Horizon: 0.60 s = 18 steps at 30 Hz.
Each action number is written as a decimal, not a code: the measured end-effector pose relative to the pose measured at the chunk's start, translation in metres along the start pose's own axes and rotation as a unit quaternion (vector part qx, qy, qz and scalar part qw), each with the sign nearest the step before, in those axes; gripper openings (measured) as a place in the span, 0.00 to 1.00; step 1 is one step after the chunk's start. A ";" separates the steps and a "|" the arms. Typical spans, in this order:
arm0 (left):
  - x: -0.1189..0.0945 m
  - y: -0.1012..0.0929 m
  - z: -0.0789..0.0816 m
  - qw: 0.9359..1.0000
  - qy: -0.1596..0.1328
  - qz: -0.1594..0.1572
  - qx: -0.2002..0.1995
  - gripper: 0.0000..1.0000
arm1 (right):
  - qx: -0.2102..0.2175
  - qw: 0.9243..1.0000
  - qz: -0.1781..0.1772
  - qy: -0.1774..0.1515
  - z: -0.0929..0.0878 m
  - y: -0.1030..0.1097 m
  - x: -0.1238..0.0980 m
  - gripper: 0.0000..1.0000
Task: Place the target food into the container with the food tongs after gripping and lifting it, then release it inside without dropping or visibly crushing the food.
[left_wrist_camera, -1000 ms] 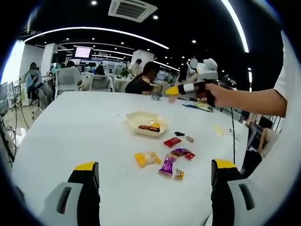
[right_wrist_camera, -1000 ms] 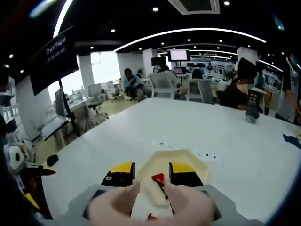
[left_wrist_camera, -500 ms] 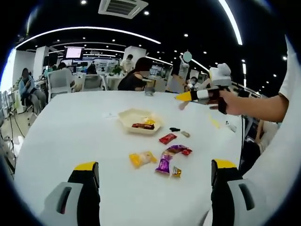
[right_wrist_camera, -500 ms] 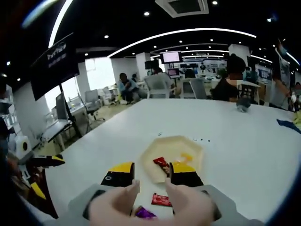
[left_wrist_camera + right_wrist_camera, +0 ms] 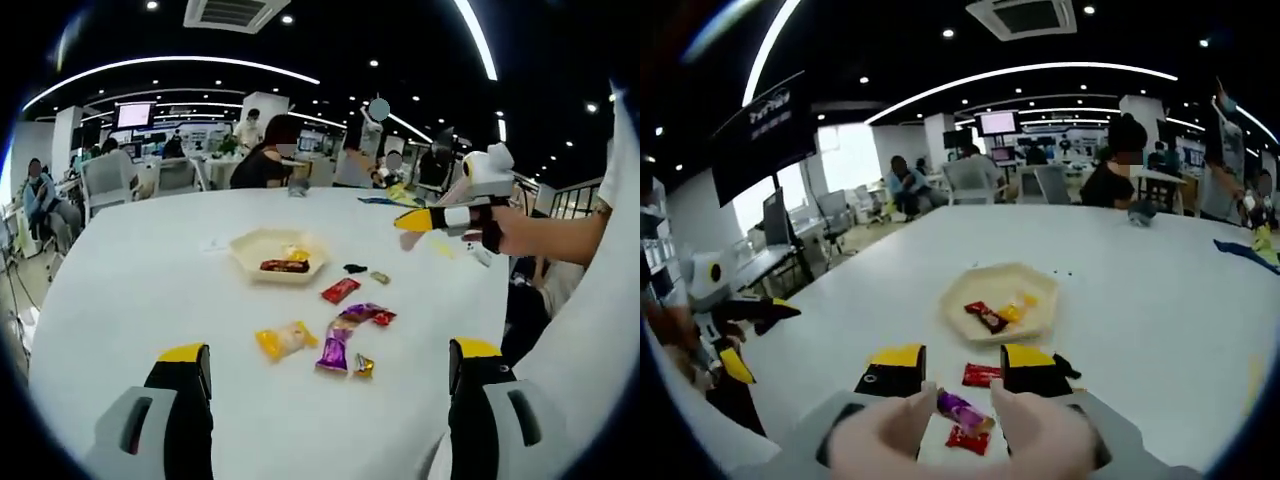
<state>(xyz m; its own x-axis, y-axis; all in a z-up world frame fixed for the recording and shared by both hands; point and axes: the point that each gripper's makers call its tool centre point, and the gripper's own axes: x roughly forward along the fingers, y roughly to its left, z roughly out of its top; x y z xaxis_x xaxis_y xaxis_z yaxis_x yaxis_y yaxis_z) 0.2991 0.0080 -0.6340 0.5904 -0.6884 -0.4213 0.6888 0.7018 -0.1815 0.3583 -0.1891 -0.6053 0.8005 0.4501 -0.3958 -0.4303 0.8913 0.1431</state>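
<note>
A pale hexagonal tray (image 5: 242, 250) sits mid-table with a dark red packet (image 5: 283, 266) and a yellow sweet (image 5: 295, 253) in it. Loose snacks lie nearer: a red packet (image 5: 340, 290), a yellow one (image 5: 286, 340), a purple one (image 5: 333, 349). My left gripper (image 5: 330, 365) stands wide open, well short of them. A hand holds my right gripper (image 5: 412, 218) in the air at the right. In the right gripper view my right gripper (image 5: 962, 368) is open above a red packet (image 5: 982, 375) and a purple packet (image 5: 960, 408), with the tray (image 5: 958, 295) beyond.
The white table (image 5: 130, 290) is broad, with bare room left of the snacks. A small black item (image 5: 354, 268) and a tan one (image 5: 380, 277) lie right of the tray. My left gripper (image 5: 740, 315) shows at the left edge. Seated people and chairs are far behind.
My right gripper has drawn back from over the tray to above the loose packets, jaws unchanged. The left gripper view has shifted; its jaws stay wide open.
</note>
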 end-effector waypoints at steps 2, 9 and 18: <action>0.002 -0.001 0.000 1.000 0.003 -0.005 0.001 0.99 | 0.001 1.000 -0.006 0.002 -0.006 0.001 -0.004 0.28; 0.007 -0.004 0.003 1.000 0.011 -0.018 0.009 0.99 | 0.042 0.999 -0.020 0.007 -0.018 -0.002 -0.013 0.26; 0.009 -0.005 0.004 1.000 0.016 -0.022 0.013 0.99 | 0.026 0.999 -0.041 0.001 -0.027 -0.014 -0.023 0.28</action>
<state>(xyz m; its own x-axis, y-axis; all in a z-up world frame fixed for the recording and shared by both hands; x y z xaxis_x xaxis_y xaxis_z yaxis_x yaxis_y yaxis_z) 0.3030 -0.0023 -0.6334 0.5463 -0.7113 -0.4423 0.7239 0.6666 -0.1777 0.3350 -0.2133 -0.6231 0.8320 0.3746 -0.4093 -0.3402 0.9271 0.1569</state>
